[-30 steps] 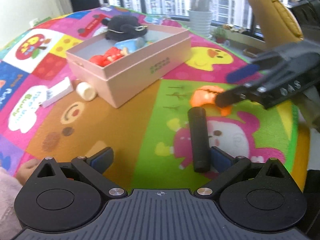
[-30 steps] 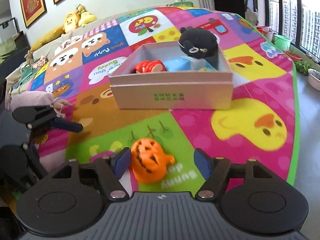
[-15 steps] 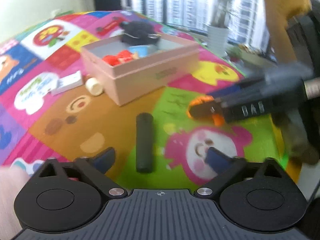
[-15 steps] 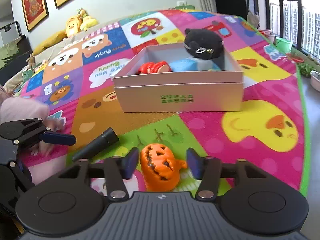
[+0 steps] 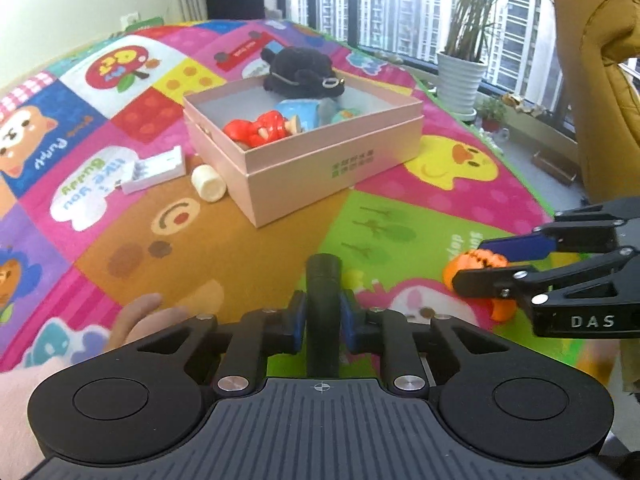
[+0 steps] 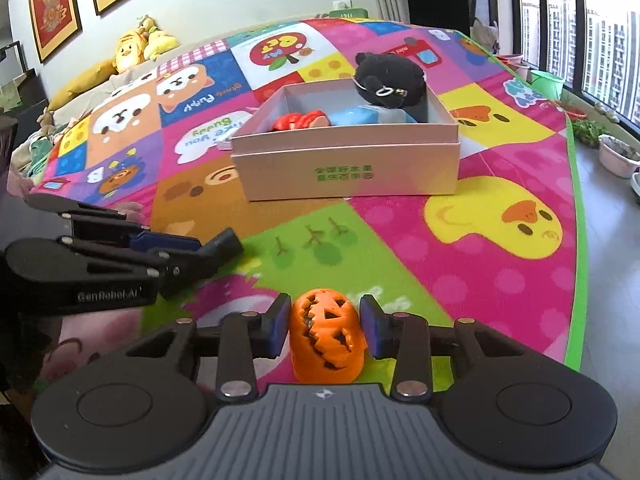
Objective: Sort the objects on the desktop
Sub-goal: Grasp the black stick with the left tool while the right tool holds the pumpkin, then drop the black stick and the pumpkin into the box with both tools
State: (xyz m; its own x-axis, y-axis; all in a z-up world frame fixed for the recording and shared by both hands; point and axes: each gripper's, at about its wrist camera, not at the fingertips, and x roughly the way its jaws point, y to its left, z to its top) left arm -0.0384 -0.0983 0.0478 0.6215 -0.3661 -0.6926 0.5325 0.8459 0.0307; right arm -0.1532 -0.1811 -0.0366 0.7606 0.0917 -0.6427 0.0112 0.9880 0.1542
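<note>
My left gripper [image 5: 322, 317] is shut on a black cylinder [image 5: 323, 280], which points forward toward the pink box [image 5: 332, 160]. It also shows in the right wrist view [image 6: 222, 245]. My right gripper [image 6: 325, 325] is closed around an orange pumpkin toy [image 6: 326, 334], its blue pads at the pumpkin's two sides. The pumpkin also shows in the left wrist view [image 5: 476, 266]. The pink box [image 6: 348, 172] holds a black plush [image 5: 300, 70], a red figure [image 5: 258, 128] and a blue item [image 5: 300, 114].
A white cap [image 5: 208, 183] and a white flat packet [image 5: 154, 170] lie on the colourful play mat [image 5: 224, 248] left of the box. A potted plant [image 5: 460, 76] and a yellow chair [image 5: 596, 80] stand beyond the mat's edge. Plush toys [image 6: 140, 46] lie far back.
My left gripper has closed on the black cylinder, which lay loose between its open fingers before. My right gripper's fingers have closed in on the pumpkin.
</note>
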